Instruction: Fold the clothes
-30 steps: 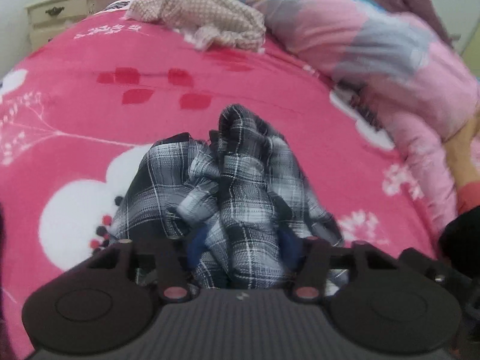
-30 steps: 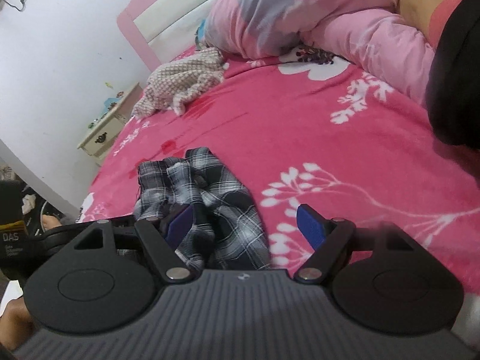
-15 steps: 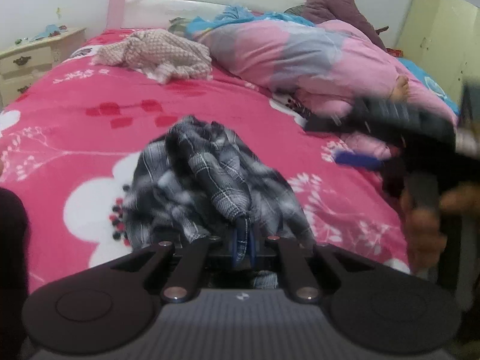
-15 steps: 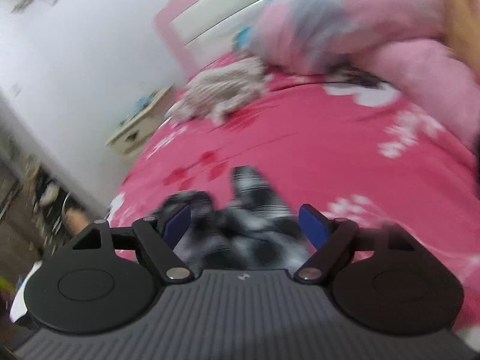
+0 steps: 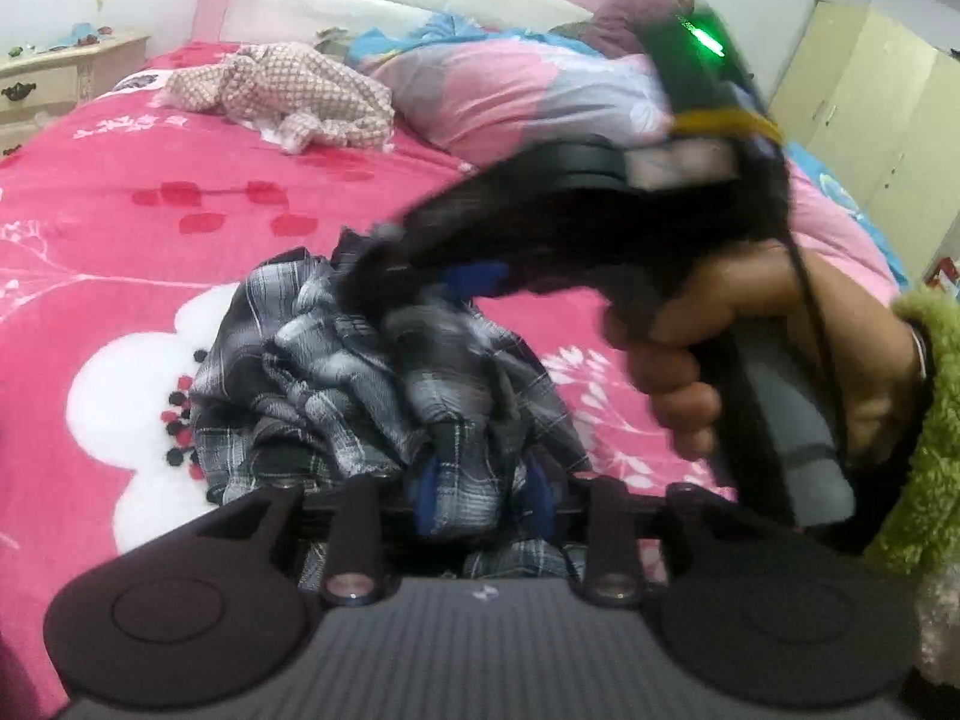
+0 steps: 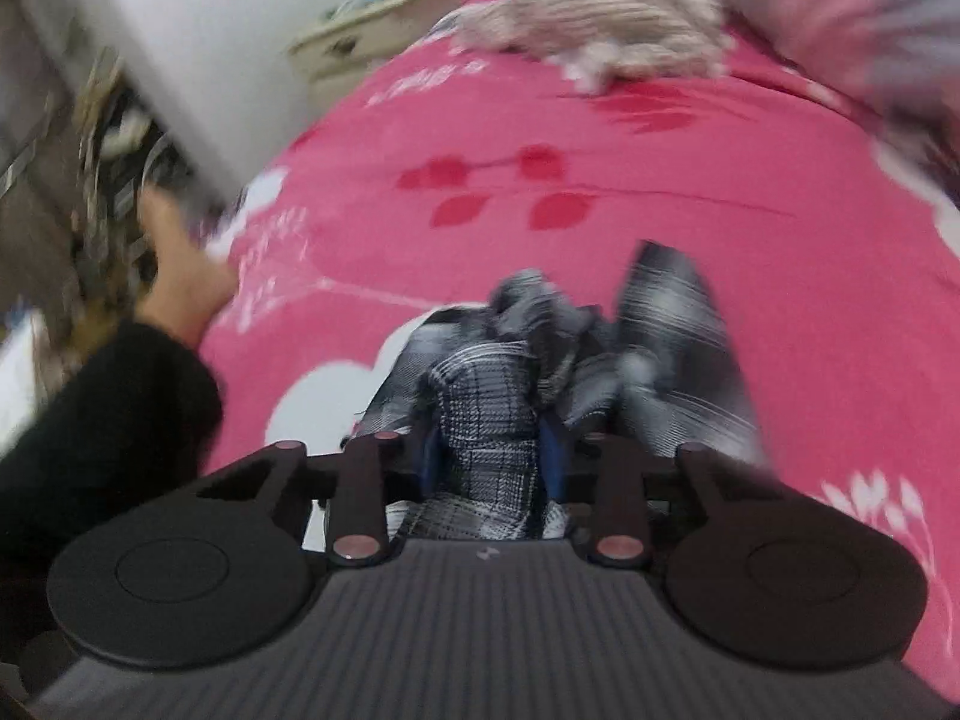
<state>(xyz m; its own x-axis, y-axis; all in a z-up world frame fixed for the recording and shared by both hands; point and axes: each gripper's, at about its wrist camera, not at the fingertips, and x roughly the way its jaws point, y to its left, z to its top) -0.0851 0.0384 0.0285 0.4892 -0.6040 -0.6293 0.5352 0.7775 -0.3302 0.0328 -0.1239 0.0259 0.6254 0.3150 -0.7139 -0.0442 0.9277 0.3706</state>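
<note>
Left wrist view: we look down our own left gripper [image 5: 483,495] at the plaid shirt [image 5: 360,378], bunched in a heap on the pink bedspread [image 5: 120,228].
Left gripper: its blue pads sit either side of a thick fold of plaid; the jaws have just been opening, and we cannot tell whether the pads still press on the cloth.
Right gripper, seen from the left: the right gripper [image 5: 474,276] reaches in across the frame from the right, blurred, its blue tip down on the far top of the heap, carried by the right hand [image 5: 774,348] with a fuzzy green cuff at the wrist.
Right wrist view: we see the right gripper [image 6: 489,462] with a wad of plaid bulging between its blue pads; the jaws have just been closing and they are clamped on the cloth.
Shirt position: crumpled near the front edge of the bed, partly over a white flower patch in the bedspread [image 6: 660,168]; the picture is smeared with motion.
Other hand: a bare hand with a black sleeve [image 6: 102,414] shows at the left edge of the right wrist view, beside the bed.
Background: a beige dotted garment [image 5: 288,96] lies further up the bed, a pink and grey quilt [image 5: 522,90] beside it, a cream nightstand [image 5: 54,78] at the far left, and a person [image 5: 642,12] sits by the headboard.
</note>
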